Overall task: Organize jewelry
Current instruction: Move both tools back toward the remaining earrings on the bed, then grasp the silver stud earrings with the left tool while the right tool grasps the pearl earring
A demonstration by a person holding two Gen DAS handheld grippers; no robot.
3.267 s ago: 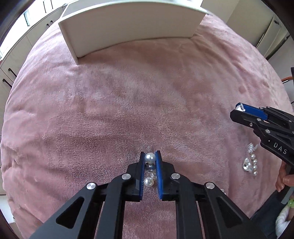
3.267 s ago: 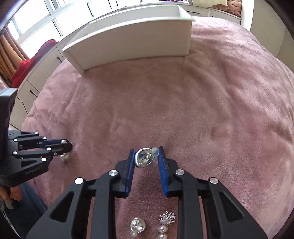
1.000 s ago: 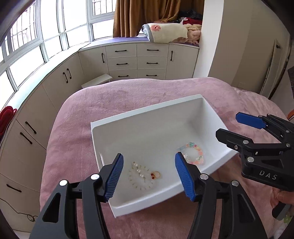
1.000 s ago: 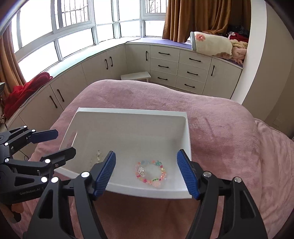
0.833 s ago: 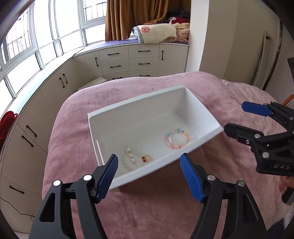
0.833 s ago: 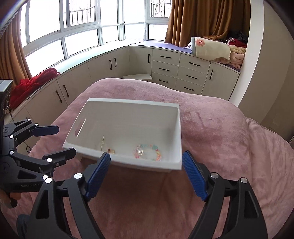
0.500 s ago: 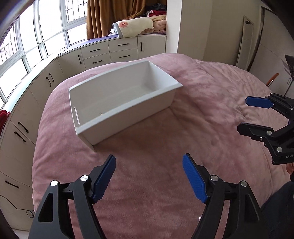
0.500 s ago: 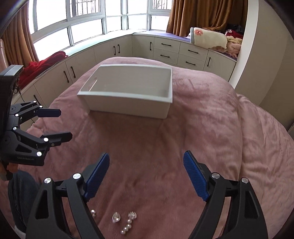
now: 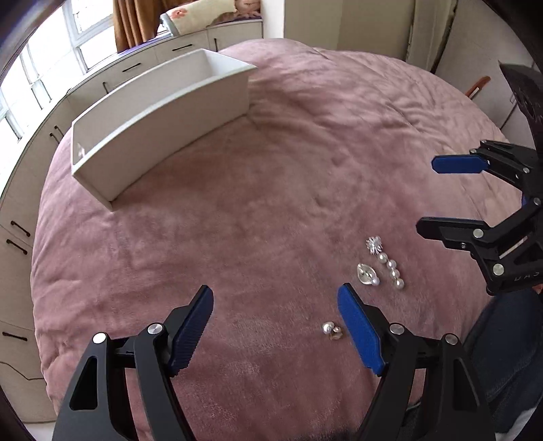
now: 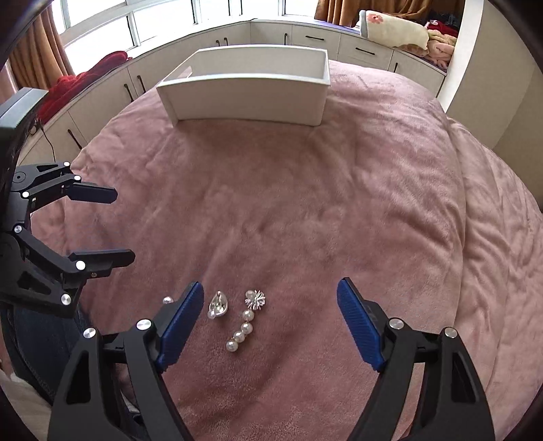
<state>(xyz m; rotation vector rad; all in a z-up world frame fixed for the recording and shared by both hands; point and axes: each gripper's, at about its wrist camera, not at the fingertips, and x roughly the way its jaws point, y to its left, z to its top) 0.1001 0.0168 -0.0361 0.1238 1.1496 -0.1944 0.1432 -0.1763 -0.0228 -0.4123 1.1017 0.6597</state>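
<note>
A white box (image 9: 159, 112) stands at the far side of the pink blanket (image 9: 271, 176); its inside is hidden. It also shows in the right wrist view (image 10: 247, 91). Near me lie a pearl drop earring with a silver burst (image 10: 246, 320), a silver teardrop earring (image 10: 218, 305) and a small pearl stud (image 9: 332, 330). My left gripper (image 9: 275, 325) is open and empty, the stud just inside its right finger. My right gripper (image 10: 271, 322) is open and empty above the pearl drop earring (image 9: 387, 263) and the teardrop earring (image 9: 366, 274).
White cabinets (image 10: 305, 40) with black handles run along the windows behind the bed. A red cloth (image 10: 85, 78) lies on the left counter and folded blankets (image 10: 397, 30) at the back right. The blanket's edge drops off on the left.
Both grippers let their jewelry go in the box, then pulled back and tilted down toward the near jewelry. The box now stands farther off and its inside is hidden.
</note>
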